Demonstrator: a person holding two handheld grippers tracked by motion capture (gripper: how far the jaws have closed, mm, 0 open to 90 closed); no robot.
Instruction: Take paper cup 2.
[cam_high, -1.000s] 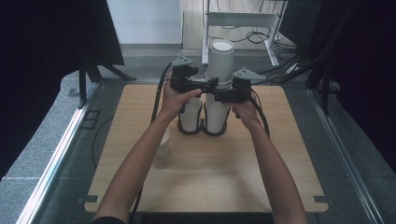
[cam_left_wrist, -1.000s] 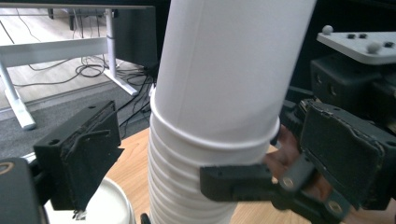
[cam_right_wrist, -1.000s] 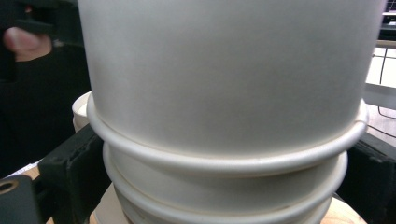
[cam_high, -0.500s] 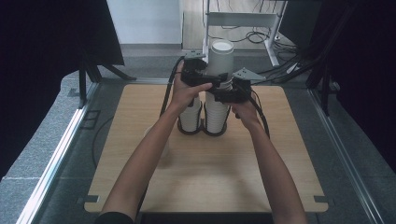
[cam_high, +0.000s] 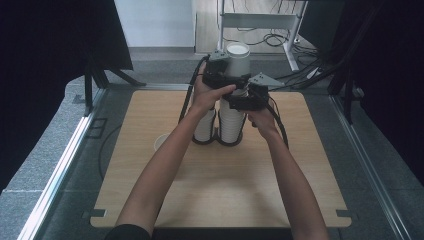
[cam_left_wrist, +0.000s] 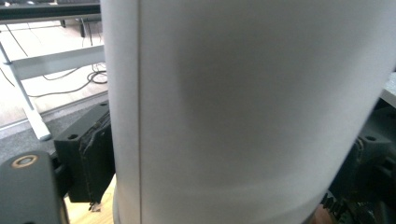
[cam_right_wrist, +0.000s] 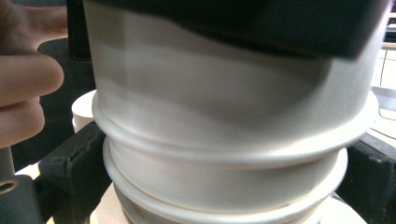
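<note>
A tall stack of white paper cups (cam_high: 231, 122) stands in a black base on the wooden table (cam_high: 300, 165), with a shorter stack (cam_high: 205, 129) at its left. My left gripper (cam_high: 234, 75) sits around the top cup (cam_high: 238, 54). Its jaws have just been closing, and the cup wall (cam_left_wrist: 243, 93) spans the gap between them in the left gripper view, both jaws against it. My right gripper (cam_high: 236, 102) is shut on the stack lower down. In the right gripper view its fingers (cam_right_wrist: 70, 163) press under a cup rim (cam_right_wrist: 224, 154).
A single white cup (cam_high: 161, 142) rests on the table left of the stacks, partly behind the left forearm. A black frame edges the table, with grey floor around it. White desk legs and cables (cam_high: 260, 22) stand beyond the far edge.
The left hand has moved right, from beside the tall stack to its top cup, and the jaws now sit around that cup. The right hand has kept still.
</note>
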